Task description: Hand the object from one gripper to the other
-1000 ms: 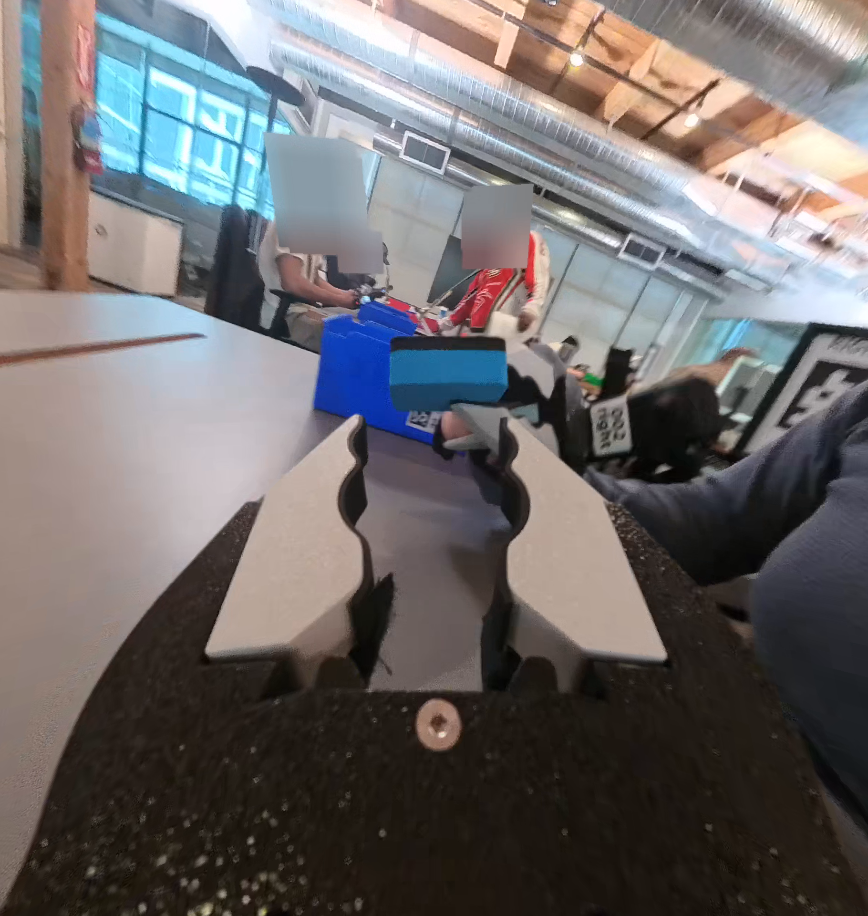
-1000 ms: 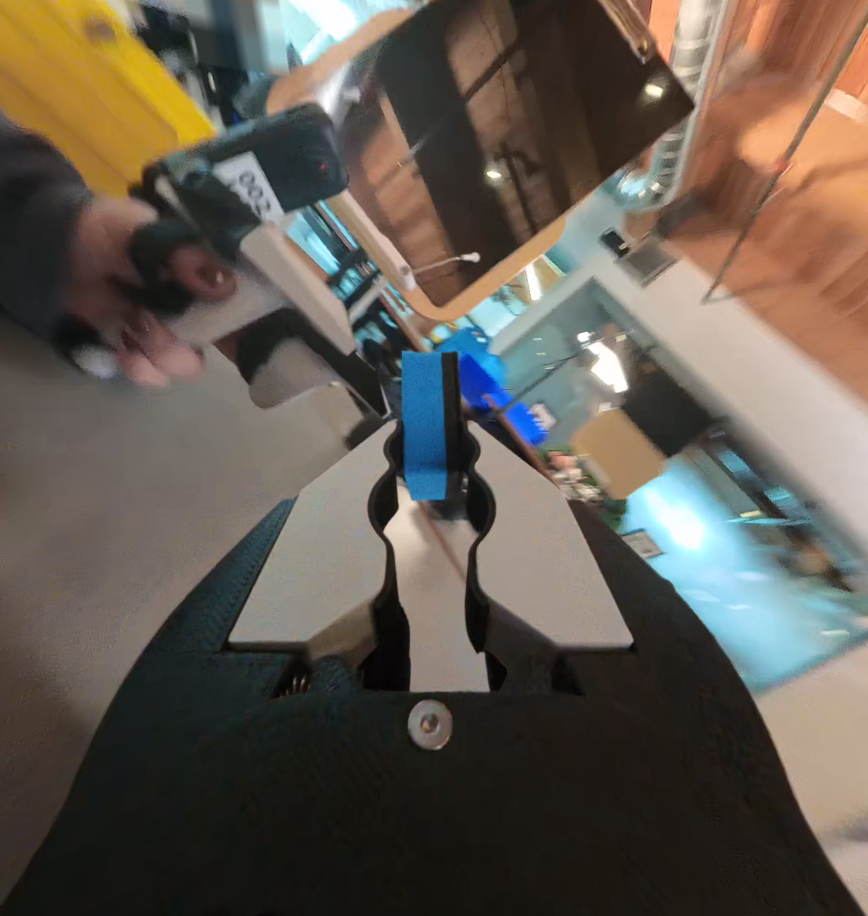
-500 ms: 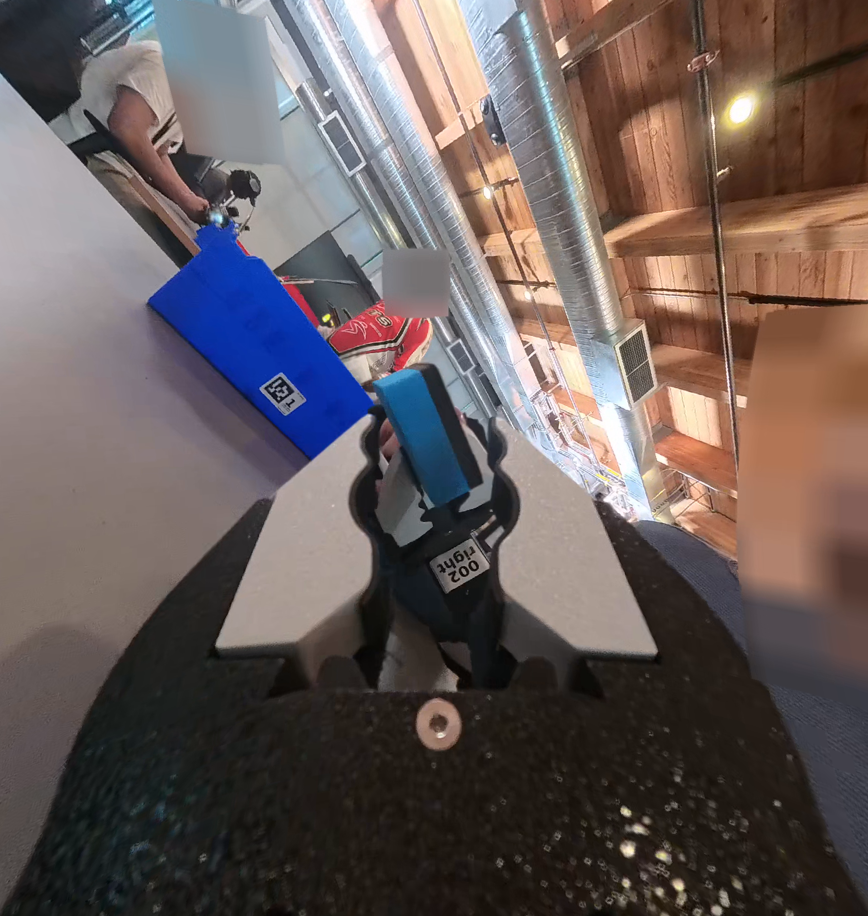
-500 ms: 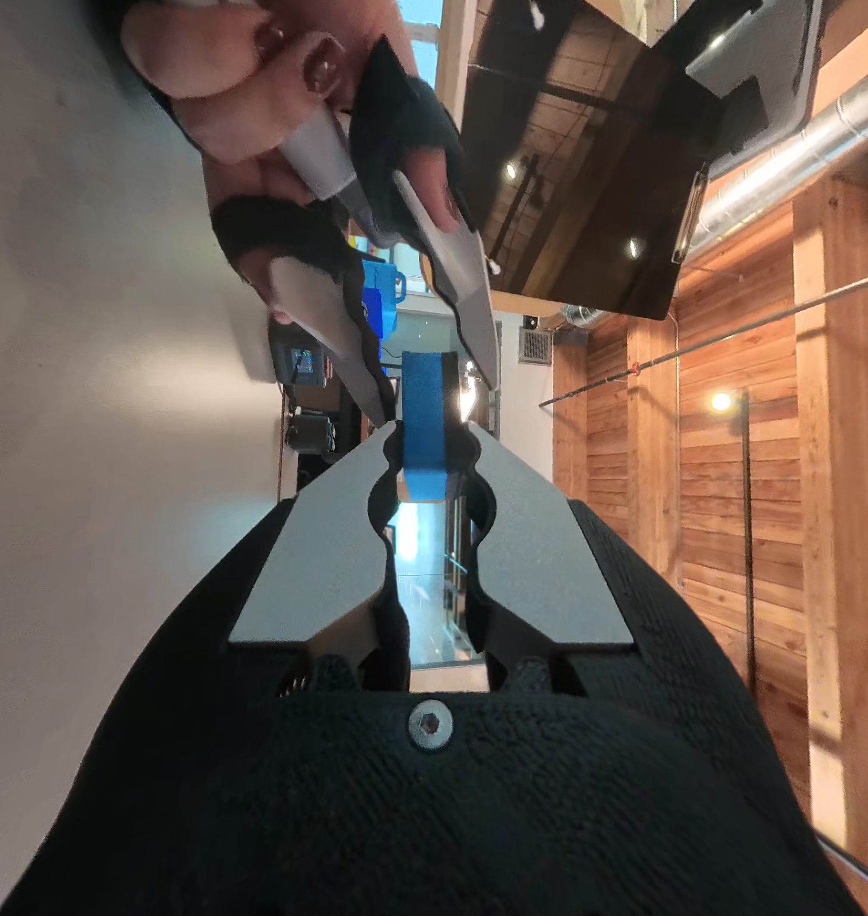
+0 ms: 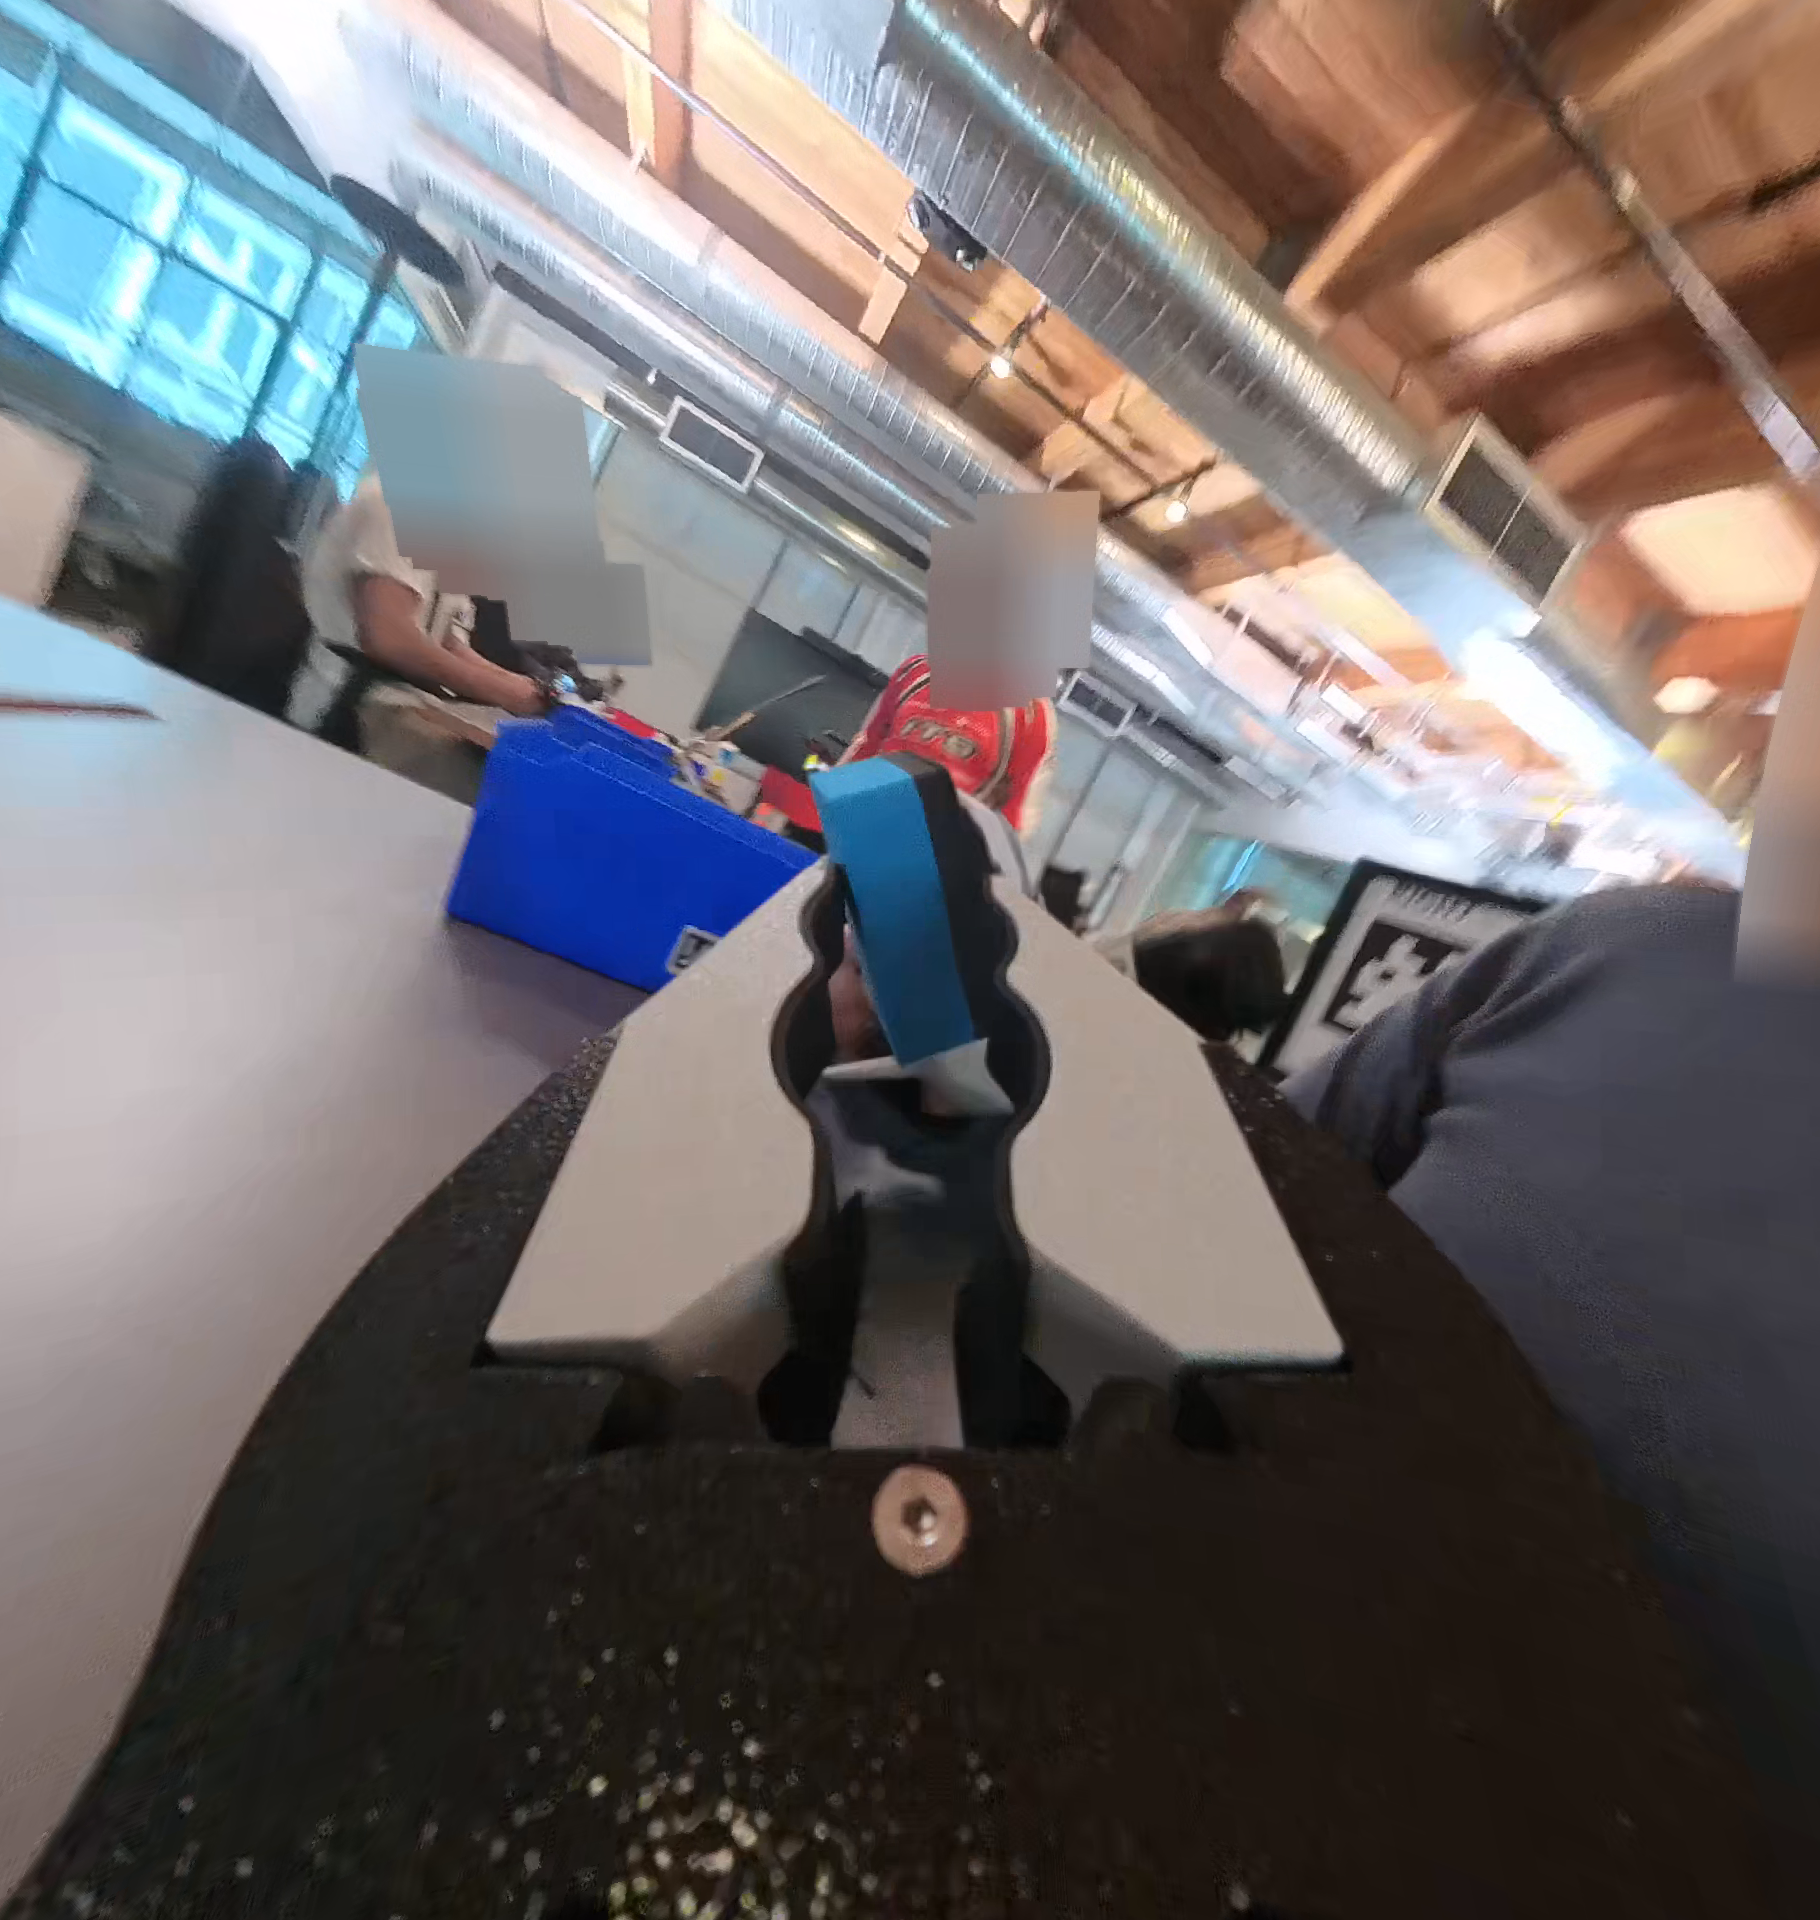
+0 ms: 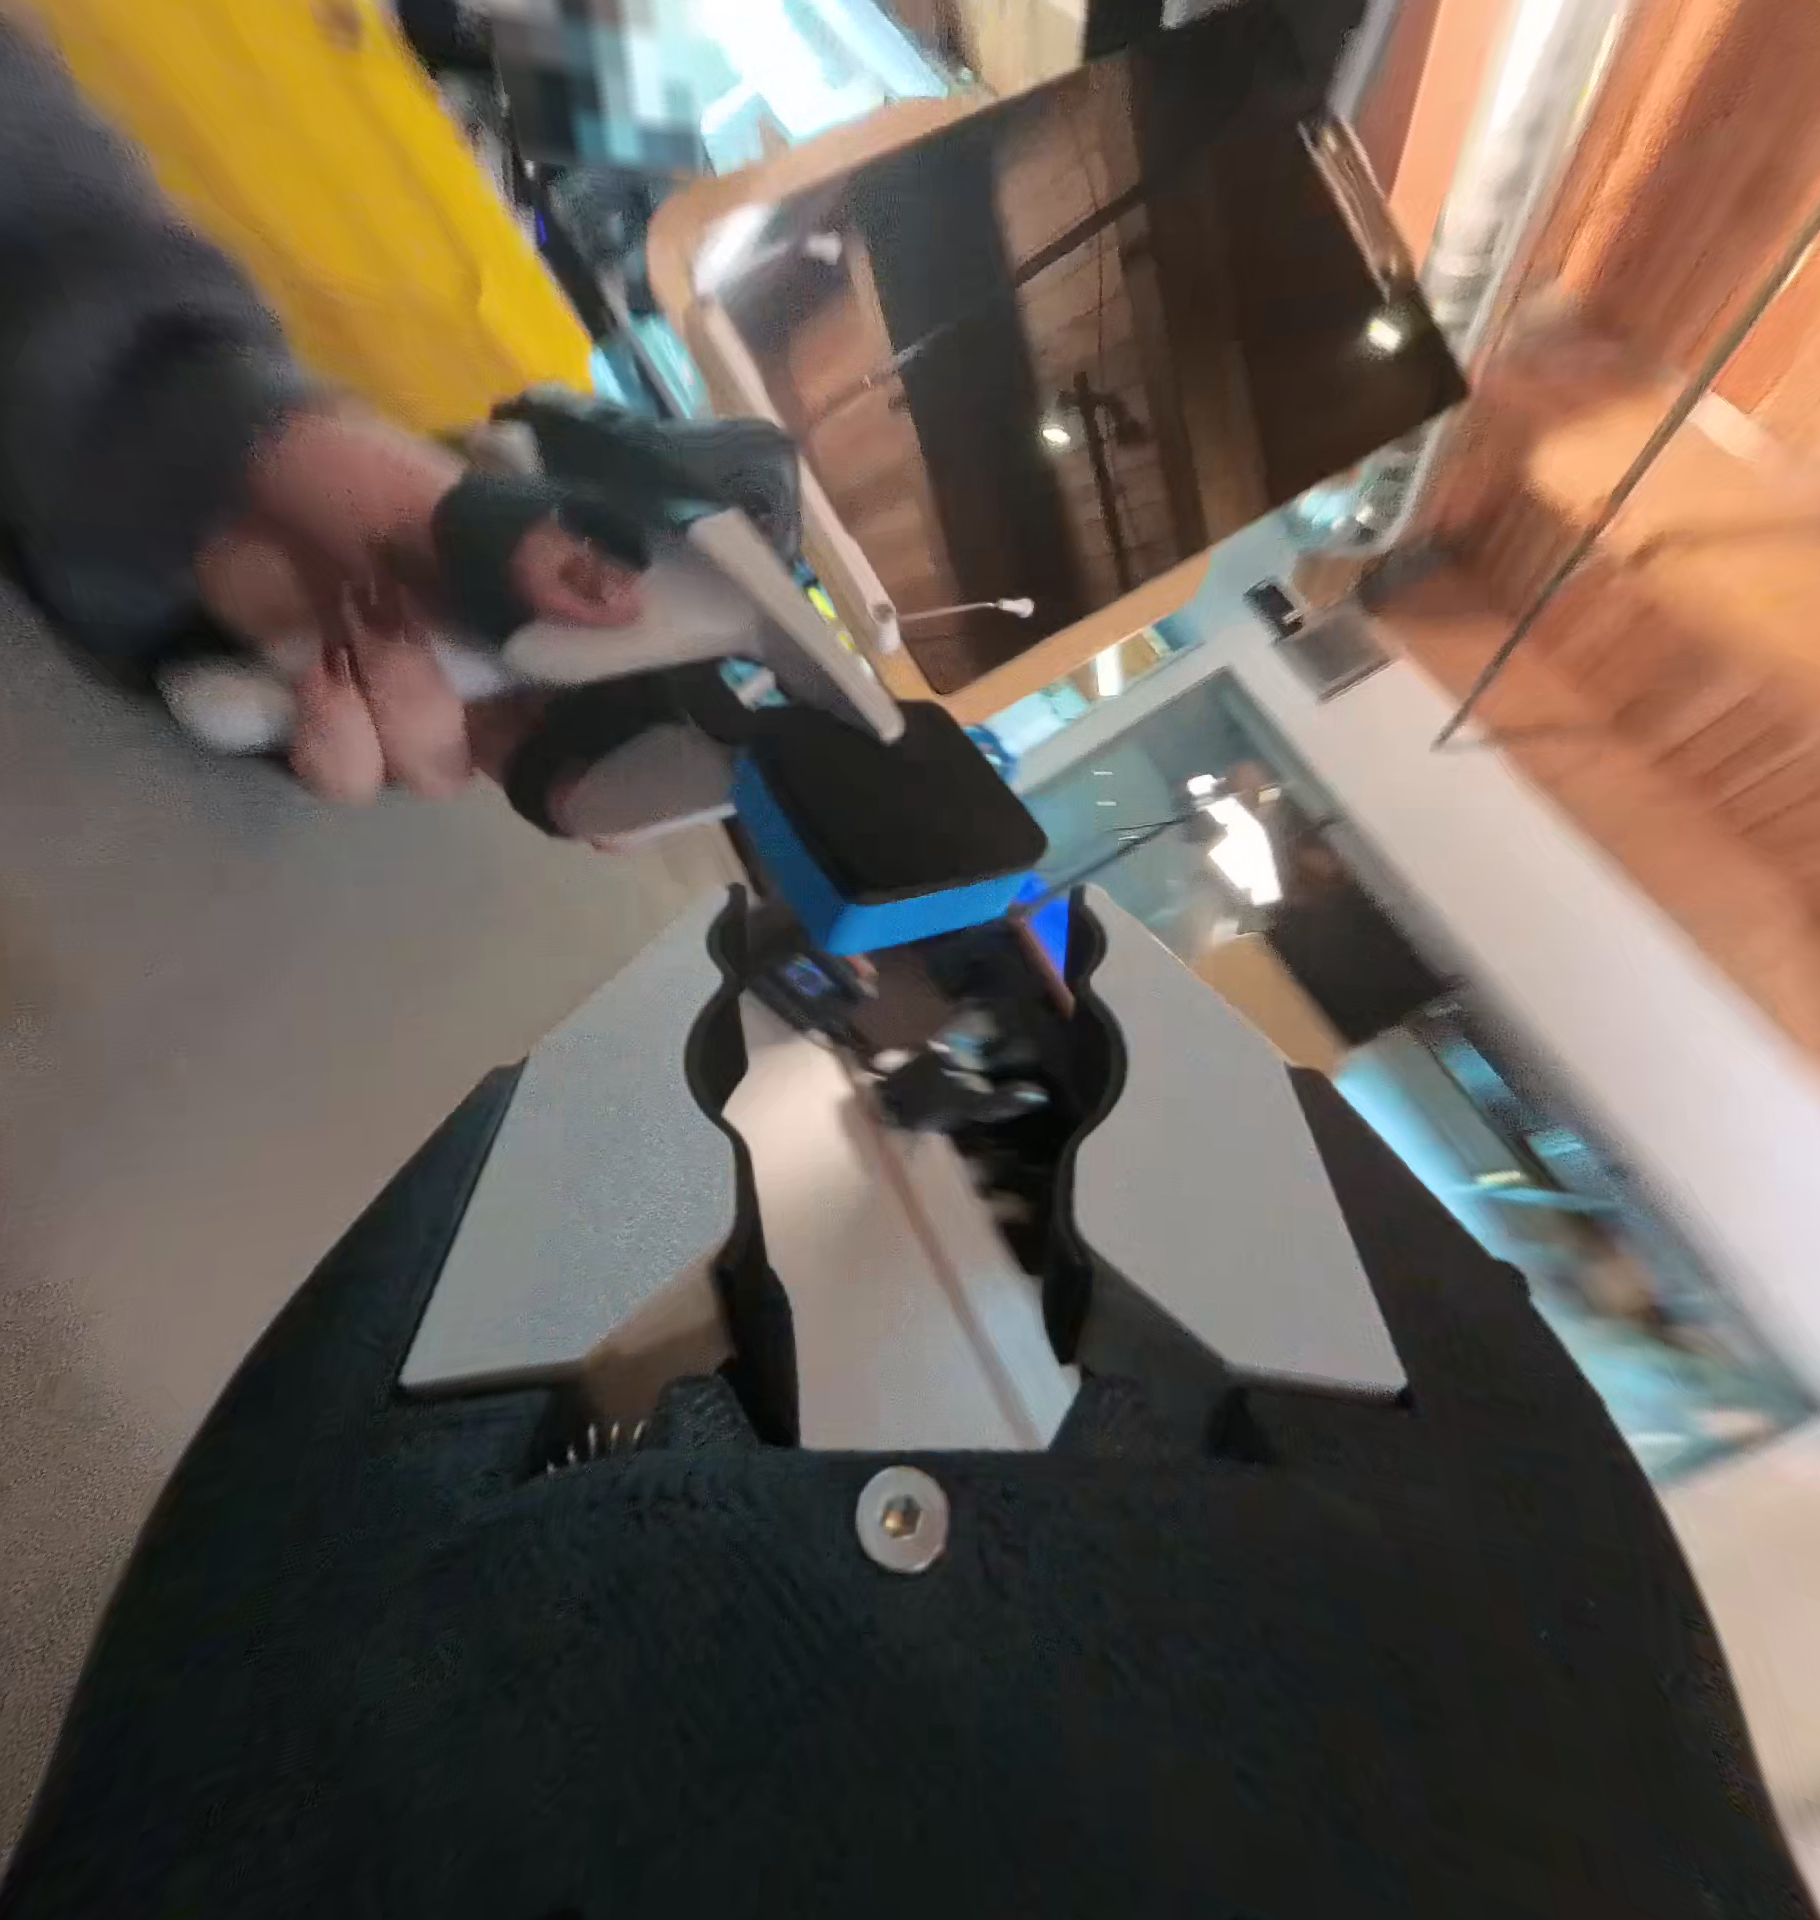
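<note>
The object is a blue foam eraser point(image 5: 901, 914) with a black felt face. In the left wrist view my left gripper point(image 5: 911, 883) is shut on it, and the eraser stands up between the fingertips. A grey fingertip of the right gripper point(image 5: 947, 1081) shows just below the eraser. In the right wrist view my right gripper point(image 6: 906, 904) is open and empty, with its jaws wide apart. The eraser point(image 6: 885, 800) hangs just beyond its tips, black face up, pinched by the left gripper point(image 6: 807, 771), which a hand point(image 6: 366, 623) holds.
A blue bin point(image 5: 615, 873) stands on the grey table point(image 5: 158, 935) ahead on the left. People sit behind it. A black-and-white marker board point(image 5: 1405, 966) is at the right. A grey sleeve point(image 5: 1612, 1195) fills the right side.
One second ago the right gripper held the eraser and the left was open. The left closed around it. The right has let go, opened and drawn back slightly.
</note>
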The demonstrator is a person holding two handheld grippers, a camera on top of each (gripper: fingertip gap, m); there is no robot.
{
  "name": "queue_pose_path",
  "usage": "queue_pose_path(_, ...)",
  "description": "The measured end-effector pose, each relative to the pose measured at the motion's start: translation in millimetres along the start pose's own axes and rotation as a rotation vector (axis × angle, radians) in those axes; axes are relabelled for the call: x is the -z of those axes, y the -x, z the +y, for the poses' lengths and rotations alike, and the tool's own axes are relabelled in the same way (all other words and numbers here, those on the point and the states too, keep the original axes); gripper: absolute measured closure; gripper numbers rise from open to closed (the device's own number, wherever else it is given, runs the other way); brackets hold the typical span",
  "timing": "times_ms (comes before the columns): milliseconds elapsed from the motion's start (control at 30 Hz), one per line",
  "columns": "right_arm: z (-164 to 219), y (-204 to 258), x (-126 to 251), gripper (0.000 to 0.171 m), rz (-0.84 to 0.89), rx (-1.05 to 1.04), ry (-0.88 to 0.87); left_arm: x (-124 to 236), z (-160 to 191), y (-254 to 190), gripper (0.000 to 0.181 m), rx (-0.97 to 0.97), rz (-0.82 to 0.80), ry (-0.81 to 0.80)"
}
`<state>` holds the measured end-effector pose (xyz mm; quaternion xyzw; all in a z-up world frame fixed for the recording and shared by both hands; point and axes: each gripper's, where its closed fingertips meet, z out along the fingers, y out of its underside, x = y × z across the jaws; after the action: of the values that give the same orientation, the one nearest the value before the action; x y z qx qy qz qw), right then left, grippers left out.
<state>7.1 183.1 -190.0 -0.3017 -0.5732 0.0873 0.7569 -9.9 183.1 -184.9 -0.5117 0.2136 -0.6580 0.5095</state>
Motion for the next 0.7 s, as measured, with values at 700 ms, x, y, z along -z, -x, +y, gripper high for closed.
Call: queue_pose_path(700, -16.0, 38.6, 22.3, 0.148, -0.772, -1.275, -0.168, -7.5, 59.3, -21.9, 0.159, -0.612, 0.062, 0.371)
